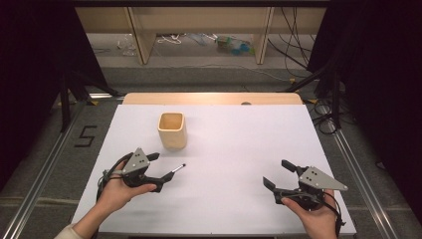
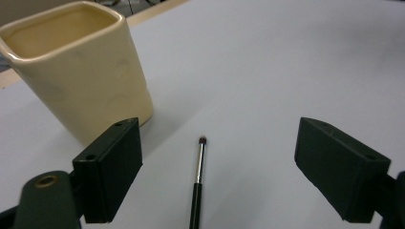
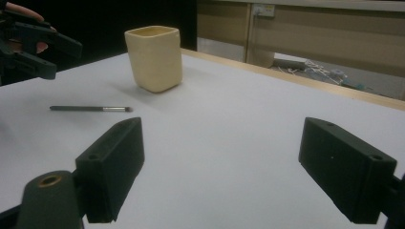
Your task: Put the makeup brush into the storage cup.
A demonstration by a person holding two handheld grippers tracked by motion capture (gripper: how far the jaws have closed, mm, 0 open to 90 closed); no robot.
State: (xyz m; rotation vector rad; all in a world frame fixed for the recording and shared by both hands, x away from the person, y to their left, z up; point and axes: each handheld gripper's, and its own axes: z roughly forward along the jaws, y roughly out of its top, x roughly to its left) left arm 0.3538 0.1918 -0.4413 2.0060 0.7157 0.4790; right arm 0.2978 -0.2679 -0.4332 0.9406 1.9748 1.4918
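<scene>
The left gripper [image 2: 210, 171] spreads its fingers astride the brush [image 2: 198, 176], apparently lining up a pickup beside the cup [image 2: 76, 67]; the right gripper [image 3: 219, 176] idles, fingers apart.

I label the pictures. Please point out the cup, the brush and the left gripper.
cup [image 1: 172, 135], high view, front wall
brush [image 2: 199, 162], left gripper view, metal ferrule
left gripper [image 1: 162, 171], high view, midway between fingertips

Lab, white-covered table [image 1: 239, 199], floor cables [image 1: 298, 55], aluminium rails [image 1: 40, 174]

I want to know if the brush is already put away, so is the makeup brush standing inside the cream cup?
No, the makeup brush lies flat on the white table, beside the cream cup.
</scene>
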